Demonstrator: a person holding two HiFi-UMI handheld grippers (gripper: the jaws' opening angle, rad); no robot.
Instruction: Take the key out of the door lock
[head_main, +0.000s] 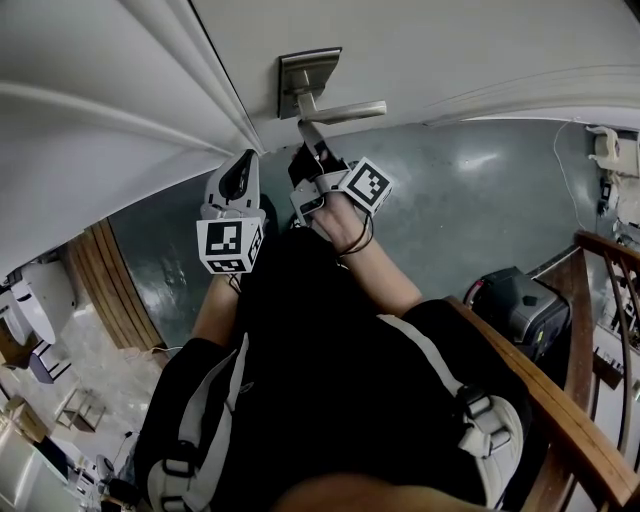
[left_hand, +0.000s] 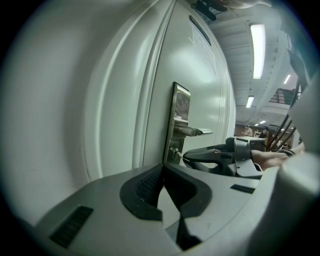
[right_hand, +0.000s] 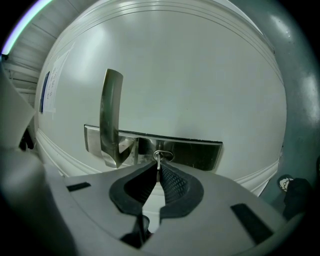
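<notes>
Key (right_hand: 158, 158) sits in the lock plate (right_hand: 197, 154) on the white door (right_hand: 200, 75), close by the lever handle (right_hand: 111, 112). My right tool (right_hand: 158, 168) is clamped on it. The tips of the two ribbed pads pinch its head from either side, hard up against the plate.

My hold is only at the very ends of the pads, so I judge the pull needs firm, steady pressure. It should run straight back along the key's own line, level and away from the door. Any sideways lean or roll of my wrist could bind the blade in the cylinder or let the head slip out of the tips. If it resists, I would check that it is turned to the position where it can come out, not tug harder.

My left tool (left_hand: 163, 167) has its jaws together with nothing in them. It hangs beside the door, apart from the lock, and is best kept out of the way.

What shows of the key is small, thin, silvery metal, seen edge-on as a narrow sliver. Its blade is hidden inside the lock, and from the head view my right tool covers it.
</notes>
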